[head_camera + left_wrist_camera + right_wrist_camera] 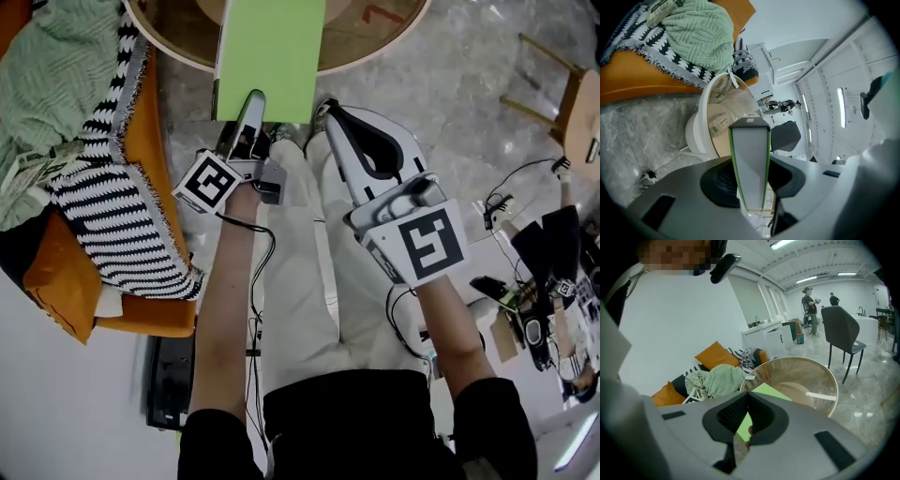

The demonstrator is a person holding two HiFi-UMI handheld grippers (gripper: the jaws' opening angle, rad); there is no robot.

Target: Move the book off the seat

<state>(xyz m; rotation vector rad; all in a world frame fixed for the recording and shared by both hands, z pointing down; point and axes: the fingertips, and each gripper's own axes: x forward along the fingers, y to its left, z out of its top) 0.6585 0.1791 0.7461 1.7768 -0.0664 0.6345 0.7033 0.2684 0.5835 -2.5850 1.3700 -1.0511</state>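
Left gripper (251, 105) clamped on green book (270, 52), 7 o'clock edge. Right gripper (324, 111) pinches its 5 o'clock corner. Round table (375, 39) at 12 o'clock.

The green book (272, 56) overhangs the near rim of the round table (375, 52), blocking the far side. To the left the orange sofa (155, 122), under a striped blanket (112, 216), crowds close, leaving only a narrow strip of floor. To the right bare marble floor (459, 112) lies open as far as a wooden chair (562, 103). Near right, cables and gear (525, 300) clutter the ground.
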